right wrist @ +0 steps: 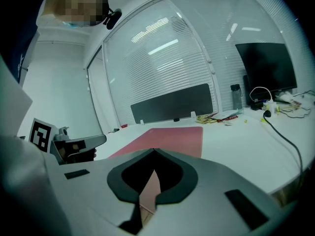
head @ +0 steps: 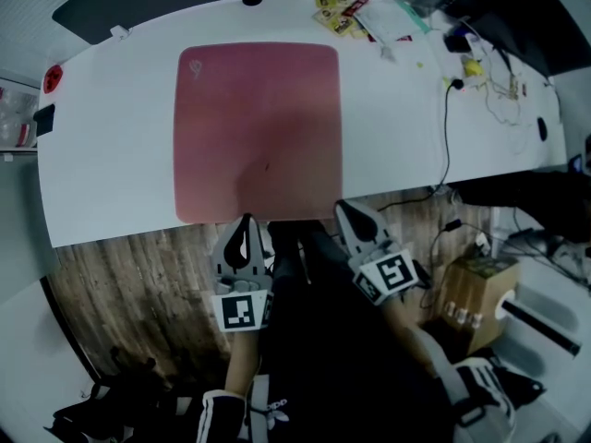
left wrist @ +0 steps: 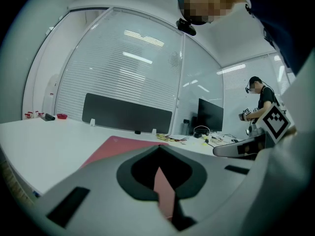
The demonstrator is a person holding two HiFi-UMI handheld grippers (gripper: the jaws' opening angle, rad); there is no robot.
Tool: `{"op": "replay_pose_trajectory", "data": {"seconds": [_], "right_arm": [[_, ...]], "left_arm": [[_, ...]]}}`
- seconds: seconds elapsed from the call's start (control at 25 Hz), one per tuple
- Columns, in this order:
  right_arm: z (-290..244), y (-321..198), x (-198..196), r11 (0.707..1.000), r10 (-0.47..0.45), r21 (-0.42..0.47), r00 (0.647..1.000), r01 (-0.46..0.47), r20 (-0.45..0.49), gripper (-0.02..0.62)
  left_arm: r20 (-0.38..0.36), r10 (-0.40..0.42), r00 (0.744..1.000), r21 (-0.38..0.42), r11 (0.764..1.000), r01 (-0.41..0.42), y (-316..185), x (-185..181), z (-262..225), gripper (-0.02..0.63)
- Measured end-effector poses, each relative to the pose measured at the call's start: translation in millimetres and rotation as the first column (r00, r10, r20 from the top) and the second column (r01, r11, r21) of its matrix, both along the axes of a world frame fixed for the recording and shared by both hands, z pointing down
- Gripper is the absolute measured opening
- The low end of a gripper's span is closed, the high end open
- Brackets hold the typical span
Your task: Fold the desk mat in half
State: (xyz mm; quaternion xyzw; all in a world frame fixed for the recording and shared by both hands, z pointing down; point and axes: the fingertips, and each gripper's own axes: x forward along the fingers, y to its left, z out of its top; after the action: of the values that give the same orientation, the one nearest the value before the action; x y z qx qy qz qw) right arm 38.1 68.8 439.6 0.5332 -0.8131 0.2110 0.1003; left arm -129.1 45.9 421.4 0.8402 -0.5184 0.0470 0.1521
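A pink desk mat (head: 259, 127) lies flat and unfolded on the white desk (head: 111, 155), its near edge along the desk's front edge. Both grippers hang just in front of that edge, above the wooden floor. My left gripper (head: 245, 220) points at the mat's near edge, left of its middle; my right gripper (head: 342, 207) is by the mat's near right corner. Both are shut with nothing between the jaws. The left gripper view looks past the left gripper (left wrist: 160, 146) across the mat (left wrist: 118, 144). The right gripper view shows the right gripper (right wrist: 154, 150) in front of the mat (right wrist: 172, 136).
A black cable (head: 448, 137) runs across the desk right of the mat. Small clutter and wires (head: 480, 53) sit at the far right, snack packets (head: 337, 12) at the back. A cardboard box (head: 471, 293) stands on the floor at right. Another person (left wrist: 258, 102) stands far off.
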Motion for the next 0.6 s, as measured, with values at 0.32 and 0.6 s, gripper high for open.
{"op": "replay_pose_trajectory", "data": {"seconds": [0.32, 0.6], "right_arm": [[18.3, -8.5, 6.0, 0.999, 0.015, -0.032, 1.0, -0.016, -0.009, 0.003], [42.4, -10.1, 17.3, 0.994, 0.079, -0.075, 0.997, -0.077, 0.018, 0.003]], "left_arm": [[0.016, 0.018, 1.0, -0.013, 1.0, -0.018, -6.8, 6.8, 10.6, 0.002], [-0.009, 0.039, 0.999, -0.035, 0.999, -0.039, -15.2, 27.2, 23.6, 0.002]]}}
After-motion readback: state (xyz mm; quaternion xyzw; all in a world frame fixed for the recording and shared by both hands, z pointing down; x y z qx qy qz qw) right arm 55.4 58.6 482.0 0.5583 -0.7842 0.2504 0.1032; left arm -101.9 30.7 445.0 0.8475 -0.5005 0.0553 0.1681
